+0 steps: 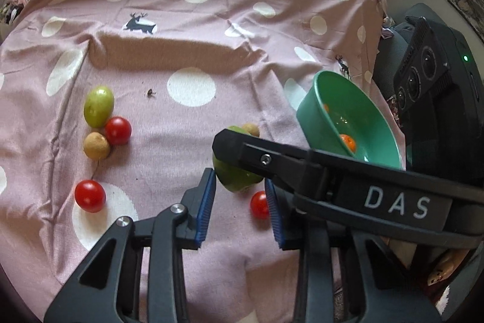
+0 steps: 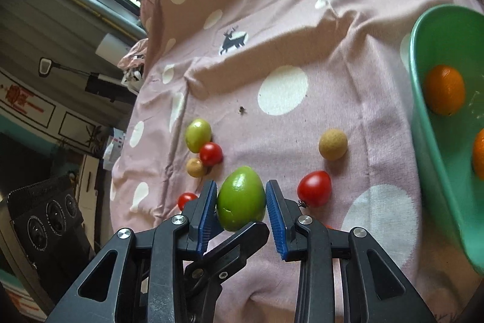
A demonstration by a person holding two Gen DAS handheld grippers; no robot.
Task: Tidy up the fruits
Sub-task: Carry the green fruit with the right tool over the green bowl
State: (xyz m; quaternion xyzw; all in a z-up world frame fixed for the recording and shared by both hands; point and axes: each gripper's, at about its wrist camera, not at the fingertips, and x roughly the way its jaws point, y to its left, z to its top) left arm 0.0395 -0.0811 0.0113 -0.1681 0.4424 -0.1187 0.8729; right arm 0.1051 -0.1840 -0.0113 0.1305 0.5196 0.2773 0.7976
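Note:
A large green fruit (image 2: 241,199) hangs above the spotted pink cloth (image 2: 302,20), and my right gripper (image 2: 241,186) is shut on it with its blue pads on both sides. In the left wrist view the same green fruit (image 1: 236,177) sits between the pad tips of my left gripper (image 1: 239,179), which touch both of its flanks. A finger (image 1: 233,149) of the right gripper crosses over it. The left gripper's finger (image 2: 242,238) shows under the fruit. A tilted green bowl (image 2: 438,171) at the right holds two oranges (image 2: 444,90).
On the cloth lie a smaller green fruit (image 1: 99,106), red tomatoes (image 1: 90,196), (image 1: 118,130), (image 1: 259,205) and brown round fruits (image 1: 96,146), (image 1: 251,129). A black device with round dials (image 1: 423,74) stands past the cloth's right edge, behind the bowl (image 1: 348,111).

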